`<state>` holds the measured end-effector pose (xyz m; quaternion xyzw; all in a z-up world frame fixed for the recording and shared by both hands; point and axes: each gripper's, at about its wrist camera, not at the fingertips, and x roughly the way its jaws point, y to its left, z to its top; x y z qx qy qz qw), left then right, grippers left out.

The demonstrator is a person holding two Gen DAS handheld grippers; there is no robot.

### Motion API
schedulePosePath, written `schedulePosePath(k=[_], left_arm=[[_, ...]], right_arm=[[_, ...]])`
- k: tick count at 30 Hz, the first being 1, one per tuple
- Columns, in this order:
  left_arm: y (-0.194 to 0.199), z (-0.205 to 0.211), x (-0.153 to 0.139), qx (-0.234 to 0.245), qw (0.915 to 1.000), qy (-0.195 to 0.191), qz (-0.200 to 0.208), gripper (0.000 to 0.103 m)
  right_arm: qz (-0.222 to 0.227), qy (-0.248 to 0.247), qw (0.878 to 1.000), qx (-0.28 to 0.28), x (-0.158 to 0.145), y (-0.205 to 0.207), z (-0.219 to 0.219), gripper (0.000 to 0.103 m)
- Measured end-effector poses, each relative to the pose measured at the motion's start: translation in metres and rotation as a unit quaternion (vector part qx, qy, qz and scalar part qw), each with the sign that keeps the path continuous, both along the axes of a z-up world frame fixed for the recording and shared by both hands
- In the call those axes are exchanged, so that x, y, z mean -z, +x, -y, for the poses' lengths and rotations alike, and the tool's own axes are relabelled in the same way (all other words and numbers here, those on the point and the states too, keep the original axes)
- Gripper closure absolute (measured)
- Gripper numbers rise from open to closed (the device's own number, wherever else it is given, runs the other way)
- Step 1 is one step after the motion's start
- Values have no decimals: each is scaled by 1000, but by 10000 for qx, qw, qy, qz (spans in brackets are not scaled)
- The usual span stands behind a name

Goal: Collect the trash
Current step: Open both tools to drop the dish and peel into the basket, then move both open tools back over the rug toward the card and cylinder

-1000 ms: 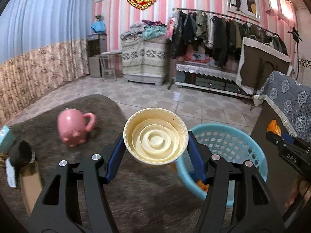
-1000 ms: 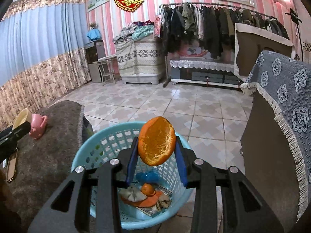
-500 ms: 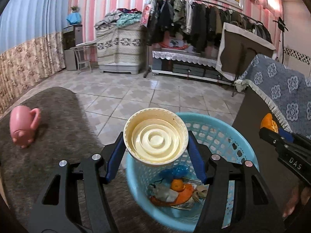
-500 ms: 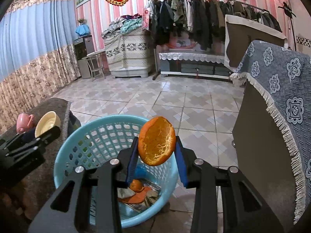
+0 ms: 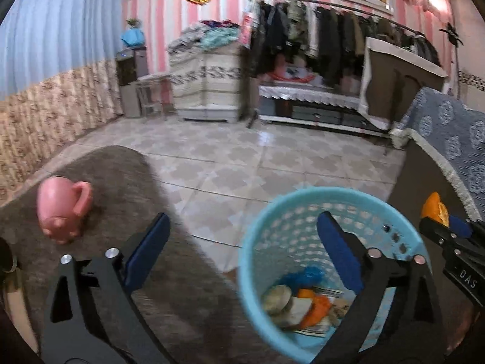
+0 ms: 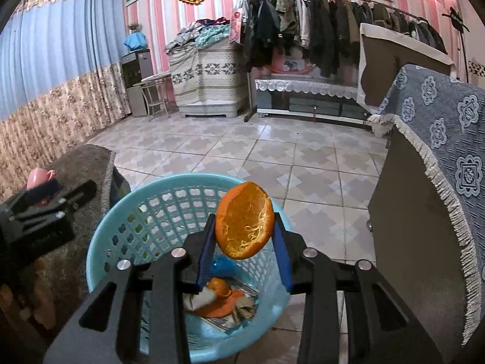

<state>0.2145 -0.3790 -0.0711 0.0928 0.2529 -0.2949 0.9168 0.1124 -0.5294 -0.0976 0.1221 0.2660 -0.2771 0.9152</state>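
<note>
A light blue mesh basket (image 5: 333, 191) (image 6: 182, 179) stands on the tiled floor with trash at its bottom. My left gripper (image 5: 242, 217) hangs over its left rim. Its jaws are opening wide and nothing is between them. A cream paper cup (image 5: 277, 298) lies inside the basket among orange scraps and blue plastic. My right gripper (image 6: 244, 223) is above the basket with a hollow orange peel (image 6: 245, 224) between its blue pads. Its jaws are just starting to open. The peel (image 5: 435, 209) and the right gripper also show at the right edge of the left wrist view.
A pink pig-shaped mug (image 5: 59, 209) stands on the grey fuzzy cover (image 5: 121, 182) left of the basket. A piece of furniture under a blue patterned cloth (image 6: 439, 151) rises close on the right. Beyond are tiled floor (image 6: 272, 157) and a clothes rack.
My left gripper carried the cream cup over the basket, then opened; the cup has dropped in among the trash. The right gripper stays over the basket with the peel.
</note>
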Motion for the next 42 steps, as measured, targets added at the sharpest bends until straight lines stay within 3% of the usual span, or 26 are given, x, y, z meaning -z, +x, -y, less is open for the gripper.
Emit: schedulePosePath(k=[7, 8, 9, 15, 24, 30, 42], left_arm=[[7, -36, -6, -376, 9992, -96, 15, 6], [6, -40, -6, -409, 9991, -95, 23, 6], [6, -46, -7, -473, 9988, -89, 42, 6], [5, -79, -14, -698, 9974, -187, 27, 6], [-13, -140, -33, -1164, 9925, -297, 228, 6], [-18, -196, -40, -1588, 9865, -241, 329, 5], [0, -340, -32, -2721, 9620, -72, 196, 5]], right_arm=[[-24, 173, 9997, -153, 13, 22, -14, 62], [-26, 177, 9997, -160, 14, 23, -15, 52], [-11, 170, 9997, -157, 14, 23, -17, 35], [130, 56, 9999, -66, 7, 21, -24, 14], [173, -192, 9994, -237, -8, 32, -57, 7], [166, -328, 9970, -675, -15, 46, -97, 6], [157, -462, 9859, -1600, -18, 66, -182, 6]])
